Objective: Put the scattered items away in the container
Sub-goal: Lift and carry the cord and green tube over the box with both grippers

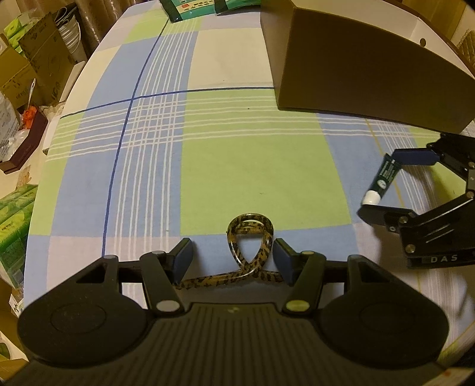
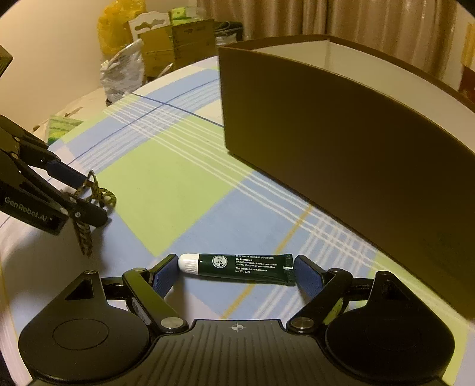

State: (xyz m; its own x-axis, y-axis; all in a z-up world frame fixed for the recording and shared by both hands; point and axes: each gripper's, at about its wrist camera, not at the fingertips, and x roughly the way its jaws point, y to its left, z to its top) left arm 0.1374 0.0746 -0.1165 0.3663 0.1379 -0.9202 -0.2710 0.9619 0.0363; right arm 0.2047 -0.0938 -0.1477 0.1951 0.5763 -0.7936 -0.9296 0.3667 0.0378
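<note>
A leopard-pattern hair clip [image 1: 249,222] stands on the checked tablecloth with its loop up. My left gripper [image 1: 231,252] is shut on its two crossed arms. The right wrist view shows the same clip [image 2: 84,237] hanging from the left gripper [image 2: 89,197] at the far left. A dark green lip-balm tube [image 2: 243,265] with a white cap lies lengthwise between my right gripper's [image 2: 236,267] blue pads, cap on one pad and crimped end on the other. In the left wrist view, the tube [image 1: 384,178] and right gripper [image 1: 392,184] are at the right. The brown box [image 2: 341,142] stands just beyond.
The brown box [image 1: 371,74] fills the table's far right. Green packets [image 1: 190,9] lie at the far edge. Cardboard boxes [image 1: 35,59] and a green tissue pack [image 1: 14,222] crowd the floor left of the table. A crumpled plastic bag [image 2: 124,71] sits beyond the table's edge.
</note>
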